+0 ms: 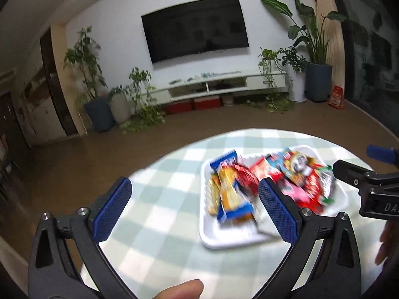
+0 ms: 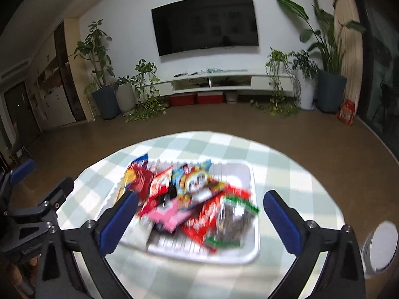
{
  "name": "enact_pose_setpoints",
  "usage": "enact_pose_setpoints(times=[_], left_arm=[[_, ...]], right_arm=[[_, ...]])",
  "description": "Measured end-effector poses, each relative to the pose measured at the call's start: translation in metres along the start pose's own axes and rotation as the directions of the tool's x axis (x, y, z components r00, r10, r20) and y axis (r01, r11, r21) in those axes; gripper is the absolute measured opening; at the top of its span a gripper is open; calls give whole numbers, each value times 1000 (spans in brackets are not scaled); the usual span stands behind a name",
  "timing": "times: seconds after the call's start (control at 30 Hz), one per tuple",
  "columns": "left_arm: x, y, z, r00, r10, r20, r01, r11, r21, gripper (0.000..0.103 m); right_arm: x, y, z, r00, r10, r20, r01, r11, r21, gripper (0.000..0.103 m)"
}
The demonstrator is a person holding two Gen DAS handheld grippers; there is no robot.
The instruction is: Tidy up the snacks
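Note:
A white tray [image 1: 224,243] on the round checked table holds a blurred heap of snack packets. Among them are a blue and orange packet [image 1: 232,196], a pink packet [image 2: 169,214], a red packet [image 2: 204,220] and a dark packet with green edges [image 2: 234,221]. My left gripper [image 1: 194,184] hangs open above the table to the left of the tray [image 2: 239,172], with nothing between its blue pads. My right gripper [image 2: 200,195] is open above the tray's near side and holds nothing. Each gripper shows at the edge of the other's view.
The table [image 1: 154,224] has a green and white check cloth. A white round object [image 2: 384,246] stands by its right edge. A thumb [image 1: 179,291] shows at the bottom. Beyond lie brown floor, potted plants [image 2: 104,99], a low TV cabinet [image 2: 212,82] and a wall TV [image 2: 204,25].

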State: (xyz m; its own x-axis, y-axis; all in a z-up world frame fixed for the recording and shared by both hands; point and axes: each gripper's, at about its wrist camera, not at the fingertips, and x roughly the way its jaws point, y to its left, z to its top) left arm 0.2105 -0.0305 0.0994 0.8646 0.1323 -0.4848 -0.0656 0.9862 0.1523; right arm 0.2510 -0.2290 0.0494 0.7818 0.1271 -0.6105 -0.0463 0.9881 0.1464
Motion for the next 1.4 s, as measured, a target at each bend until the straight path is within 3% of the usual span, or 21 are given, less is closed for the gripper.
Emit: enact_pose_setpoints(times=[0.4,0.53,0.77,1.4], left_arm=[[-109,-3,-59,994,-83,-75,80,996,-38,102],[-140,0,-70,988,-123,-94,116,990,-78,103],[-180,1,-79,986,-132,-106,122,988,-93,103],[-176,8,-83,978,-150,-145,135,985,-110,103]], right_arm=[[-97,32,-69,993,-117,31,118,993,-32,103],[-127,32,-81,986,-164,43,164,986,6,103],[-172,33,-91,964,-250,90,251,968,8,103],[-183,40,-113,956,-284,68,285,958,-13,103]])
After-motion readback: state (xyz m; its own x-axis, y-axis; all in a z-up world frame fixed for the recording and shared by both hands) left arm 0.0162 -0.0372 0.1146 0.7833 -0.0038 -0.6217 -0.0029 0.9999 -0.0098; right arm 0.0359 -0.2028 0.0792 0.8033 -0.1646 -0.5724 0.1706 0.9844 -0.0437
